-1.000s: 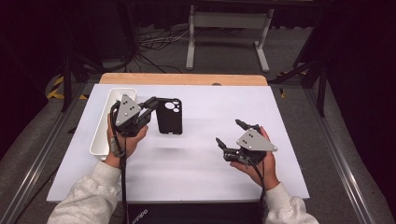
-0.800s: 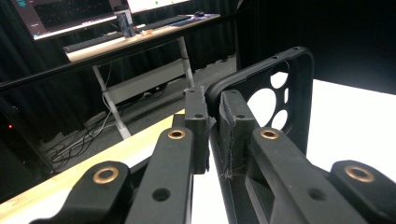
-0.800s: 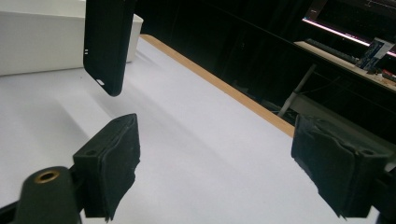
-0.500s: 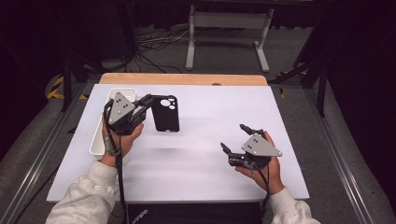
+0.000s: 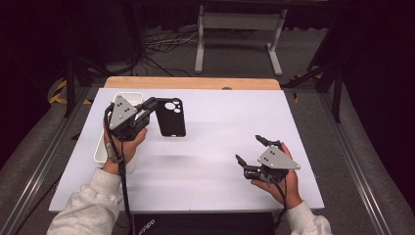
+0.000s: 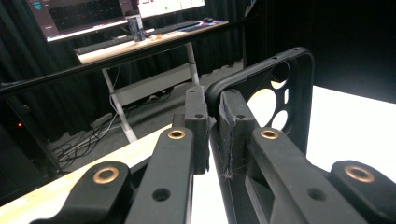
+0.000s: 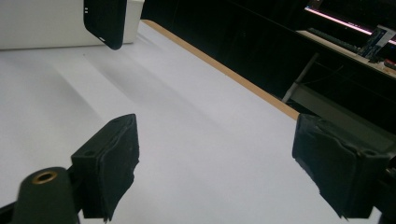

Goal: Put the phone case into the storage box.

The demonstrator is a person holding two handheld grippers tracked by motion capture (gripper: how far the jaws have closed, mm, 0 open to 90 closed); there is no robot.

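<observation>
Black phone case [image 6: 285,88] partly hidden behind jaws.

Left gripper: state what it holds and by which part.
The left gripper is shut on the black phone case, pinching its edge wall at the camera-cutout end.

A white table [image 5: 220,142] is filling the middle of the high view, with a wooden strip [image 5: 191,82] running along its far edge. A white tray [image 5: 100,154] is sitting at the table's left side. A grey metal stand [image 5: 237,36] is standing on the floor at the top centre, and cables [image 5: 161,49] are lying to its left. In the left gripper view, monitors [image 6: 116,11] are glowing at the upper left, above what may be a keyboard [image 6: 121,41].
</observation>
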